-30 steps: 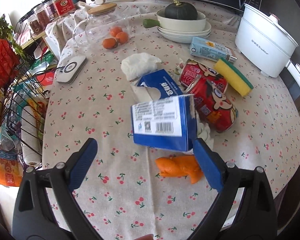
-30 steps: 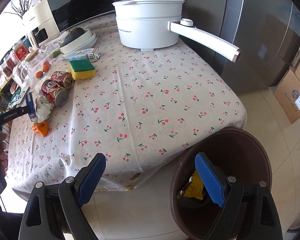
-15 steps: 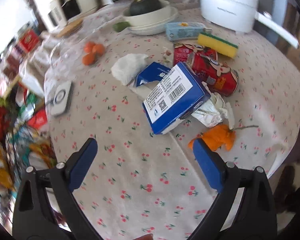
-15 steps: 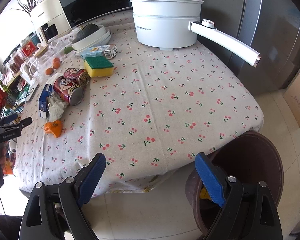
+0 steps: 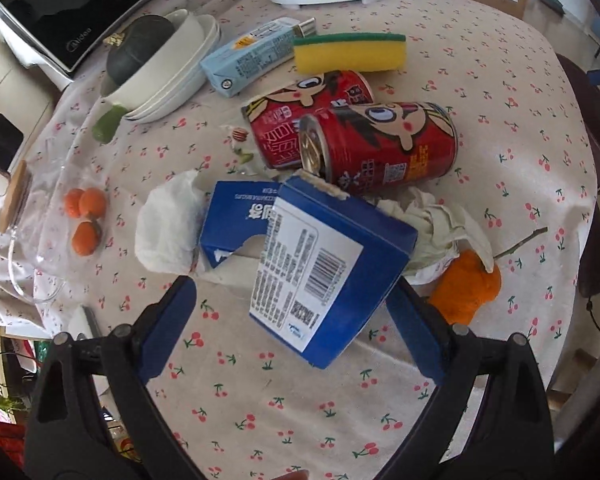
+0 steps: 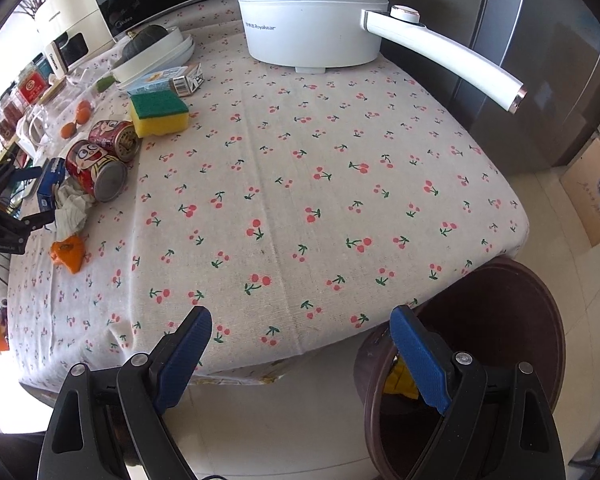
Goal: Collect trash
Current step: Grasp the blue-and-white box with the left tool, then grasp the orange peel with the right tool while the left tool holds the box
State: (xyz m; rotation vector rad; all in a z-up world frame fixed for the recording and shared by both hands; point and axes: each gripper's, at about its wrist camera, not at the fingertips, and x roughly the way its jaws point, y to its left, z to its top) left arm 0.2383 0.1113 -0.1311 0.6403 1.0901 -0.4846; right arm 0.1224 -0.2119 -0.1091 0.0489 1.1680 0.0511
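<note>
Litter heaped around the torn blue cardboard box [image 5: 332,272]: two red cans just behind it, crumpled tissue and orange peel beside. The left gripper [image 5: 296,320] gapes empty over it; the right gripper [image 6: 300,344], equally wide, holds nothing. Closing askew could crush the box or drag tissue.

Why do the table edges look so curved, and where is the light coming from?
Both views are fisheye, so the cherry tablecloth bulges and straight edges bow, with dark corners. Right wrist view: bright daylight washes out the lower left; the white pot stays sharp. Left wrist view: the blue carton is crisp, and the edges smear slightly.
</note>
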